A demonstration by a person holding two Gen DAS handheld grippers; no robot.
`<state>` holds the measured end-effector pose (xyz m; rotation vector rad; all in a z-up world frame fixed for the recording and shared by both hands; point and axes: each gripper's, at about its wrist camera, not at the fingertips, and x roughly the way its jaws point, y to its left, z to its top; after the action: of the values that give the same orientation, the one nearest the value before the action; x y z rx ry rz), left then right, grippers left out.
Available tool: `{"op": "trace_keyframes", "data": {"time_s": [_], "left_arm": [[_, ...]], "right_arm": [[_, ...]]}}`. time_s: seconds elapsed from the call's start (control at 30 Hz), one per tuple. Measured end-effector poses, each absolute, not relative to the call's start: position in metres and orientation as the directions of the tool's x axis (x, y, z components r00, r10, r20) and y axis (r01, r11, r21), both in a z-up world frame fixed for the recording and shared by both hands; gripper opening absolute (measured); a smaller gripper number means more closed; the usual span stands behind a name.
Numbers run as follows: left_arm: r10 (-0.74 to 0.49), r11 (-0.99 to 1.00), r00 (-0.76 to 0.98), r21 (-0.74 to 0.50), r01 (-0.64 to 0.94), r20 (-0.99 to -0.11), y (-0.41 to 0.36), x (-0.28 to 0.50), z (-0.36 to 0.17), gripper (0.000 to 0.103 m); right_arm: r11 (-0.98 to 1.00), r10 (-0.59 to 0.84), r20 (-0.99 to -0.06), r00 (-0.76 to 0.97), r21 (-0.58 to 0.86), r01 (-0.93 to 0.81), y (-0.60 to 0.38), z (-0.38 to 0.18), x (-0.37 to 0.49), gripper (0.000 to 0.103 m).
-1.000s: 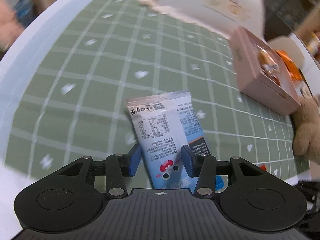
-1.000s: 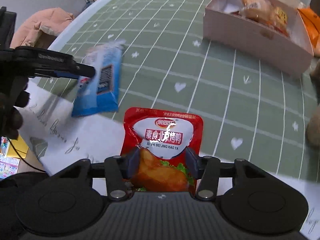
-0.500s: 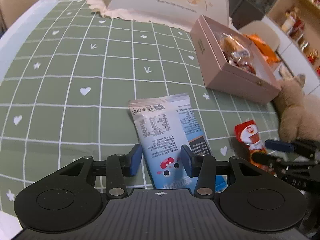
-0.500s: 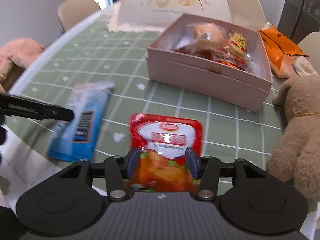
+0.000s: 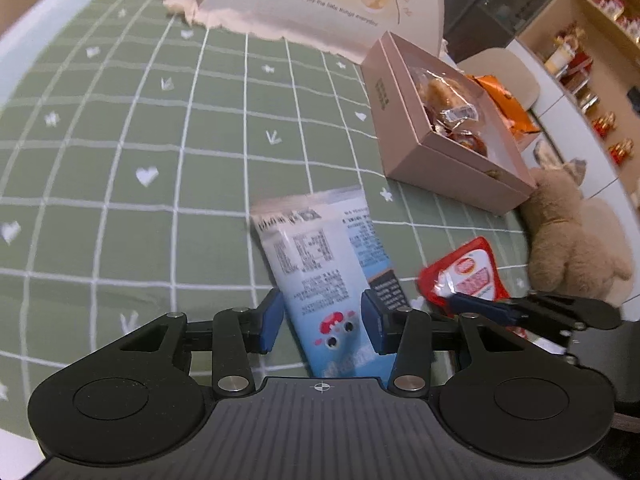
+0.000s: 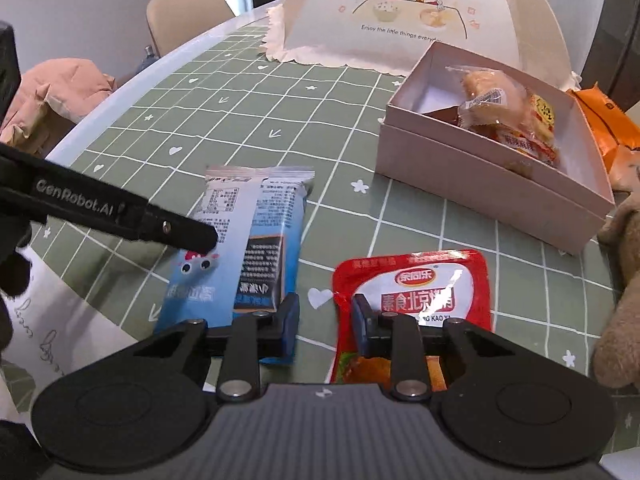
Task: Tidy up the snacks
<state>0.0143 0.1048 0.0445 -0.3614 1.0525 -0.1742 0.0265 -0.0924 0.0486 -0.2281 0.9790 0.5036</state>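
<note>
A blue and white snack packet [image 5: 328, 264] lies between the pads of my left gripper [image 5: 322, 322], which is shut on it; it also shows in the right wrist view [image 6: 248, 236]. A red snack pouch [image 6: 416, 300] lies on the green checked tablecloth [image 6: 248, 120]. My right gripper [image 6: 325, 326] is open, and the pouch now lies under its right finger [image 6: 362, 326] only. The red pouch also shows in the left wrist view [image 5: 468, 272]. An open pink box [image 6: 496, 184] with several wrapped snacks stands beyond, also seen in the left wrist view [image 5: 440, 152].
A white mesh food cover [image 6: 416, 12] stands at the back. A brown plush toy [image 5: 568, 240] sits right of the box. An orange bag [image 6: 608, 124] lies behind the box. A white paper sheet [image 6: 52, 320] lies at the near left edge. A chair [image 6: 184, 12] stands beyond the table.
Both grippers swung toward the box. The right gripper opened and shifted left off the red pouch, which now lies on the cloth. The left still holds the blue packet.
</note>
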Motion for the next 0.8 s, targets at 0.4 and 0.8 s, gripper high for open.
{"op": "trace_keyframes", "data": {"time_s": [0.4, 0.8], "left_arm": [[-0.278, 0.939, 0.475, -0.339, -0.048, -0.835, 0.102, 0.021, 0.038, 0.047], [-0.282, 0.936, 0.479, -0.347, -0.051, -0.831, 0.102, 0.019, 0.037, 0.047]], "right_arm": [[0.936, 0.180, -0.823, 0.538, -0.024, -0.351, -0.150, 0.045, 0.023, 0.065], [0.960, 0.204, -0.826, 0.526, 0.062, -0.274, -0.160, 0.034, 0.025, 0.086]]}}
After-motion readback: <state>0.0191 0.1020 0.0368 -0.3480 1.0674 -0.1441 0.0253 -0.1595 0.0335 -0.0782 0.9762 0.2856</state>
